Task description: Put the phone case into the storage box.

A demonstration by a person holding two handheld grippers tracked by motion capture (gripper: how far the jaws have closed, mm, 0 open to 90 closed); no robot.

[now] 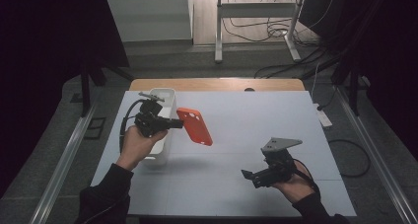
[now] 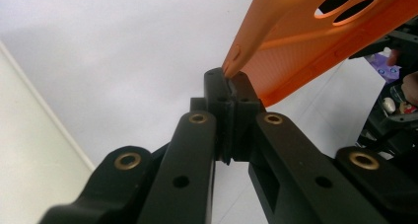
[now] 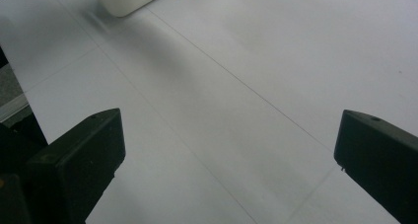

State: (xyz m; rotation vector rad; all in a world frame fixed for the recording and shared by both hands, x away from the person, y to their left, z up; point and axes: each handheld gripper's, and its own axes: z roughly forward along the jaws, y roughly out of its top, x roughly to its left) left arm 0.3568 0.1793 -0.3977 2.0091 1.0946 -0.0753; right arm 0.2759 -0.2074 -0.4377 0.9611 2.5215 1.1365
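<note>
Orange phone case [image 1: 195,126] beside white bin [image 1: 165,99]

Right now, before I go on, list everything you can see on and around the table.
phone case: one, orange, held above the sheet beside the bin, pinched at one edge.
bin: one, white, left side of the sheet.
sheet: one, pale grey, covers the table.
table: one, wooden edge at the far side.
metal frame: one, white, on the floor beyond.
left gripper: one, black, shut on the phone case.
right gripper: one, black, jaws wide apart, near right of the sheet.
</note>
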